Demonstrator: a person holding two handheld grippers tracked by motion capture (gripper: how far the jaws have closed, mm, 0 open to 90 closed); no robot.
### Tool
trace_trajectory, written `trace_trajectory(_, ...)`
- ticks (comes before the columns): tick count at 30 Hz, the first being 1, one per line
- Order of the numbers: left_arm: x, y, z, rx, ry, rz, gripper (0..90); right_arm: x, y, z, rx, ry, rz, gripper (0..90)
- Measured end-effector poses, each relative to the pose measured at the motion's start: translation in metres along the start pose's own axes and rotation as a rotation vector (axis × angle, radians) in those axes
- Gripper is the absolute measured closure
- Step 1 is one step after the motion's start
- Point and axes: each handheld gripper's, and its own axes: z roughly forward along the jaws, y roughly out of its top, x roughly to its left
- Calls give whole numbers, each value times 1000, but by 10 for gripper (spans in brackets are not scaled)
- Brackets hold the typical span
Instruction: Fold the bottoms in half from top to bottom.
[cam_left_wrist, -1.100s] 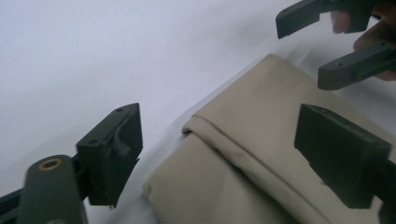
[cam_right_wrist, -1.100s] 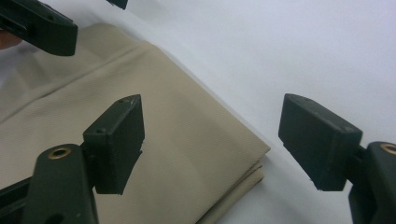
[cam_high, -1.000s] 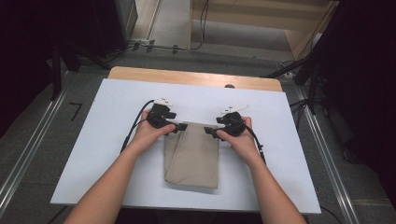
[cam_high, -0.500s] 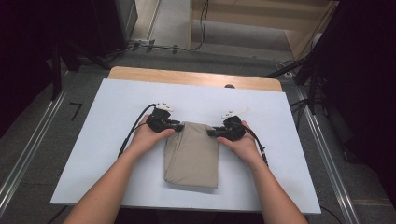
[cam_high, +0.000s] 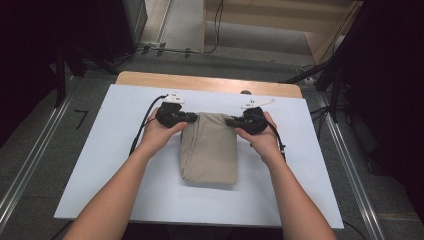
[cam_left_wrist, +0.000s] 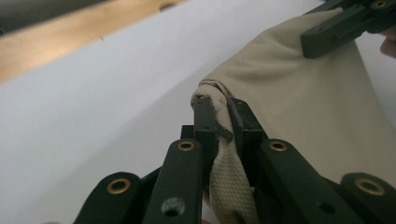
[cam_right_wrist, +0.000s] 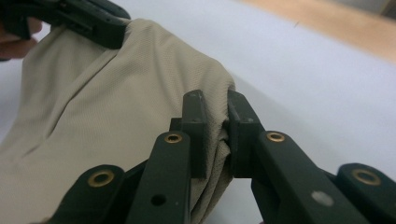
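Note:
A folded beige cloth (cam_high: 209, 148) lies on the white table top (cam_high: 100, 165), its far edge lifted and held at both corners. My left gripper (cam_high: 192, 118) is shut on the far left corner; in the left gripper view the beige cloth (cam_left_wrist: 299, 107) is pinched between my left gripper's (cam_left_wrist: 219, 105) jaws. My right gripper (cam_high: 229, 121) is shut on the far right corner; the right gripper view shows the beige cloth (cam_right_wrist: 107, 98) bunched inside my right gripper (cam_right_wrist: 215, 99). Each gripper view also shows the other gripper holding the opposite corner.
A wooden strip (cam_high: 210, 83) runs along the far edge of the white table top. Metal rails (cam_high: 350, 170) flank the table on both sides. Cables (cam_high: 145, 125) trail from the grippers, and dark stands rise at the back corners.
Both grippers have carried the cloth's far edge away from the person, so the cloth now lies longer and farther up the table. Both holds are unchanged.

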Motion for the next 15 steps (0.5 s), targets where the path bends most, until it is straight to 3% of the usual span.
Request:
trace_trajectory(1,1,2,-2,-36,18,-11,737,-1,3,-1,-26,-25,2,698)
trace_trajectory(3,3,6,-8,-68,53,-45,469,-4,9,-5,-62,-78,44,417)
trace_trajectory(6,7,5,-21,-108,23,-78,227,-6,10,-16,-106,-88,99,259)
trace_trajectory(9,8,0,-35,-143,-35,-68,138,-5,3,-30,-156,-70,101,172)
trace_trajectory(11,6,-4,-44,-169,-69,-62,138,-4,-3,-37,-170,-49,102,124)
trace_trajectory(15,0,-12,-62,-199,-96,-46,136,1,-15,-51,-191,-34,88,81)
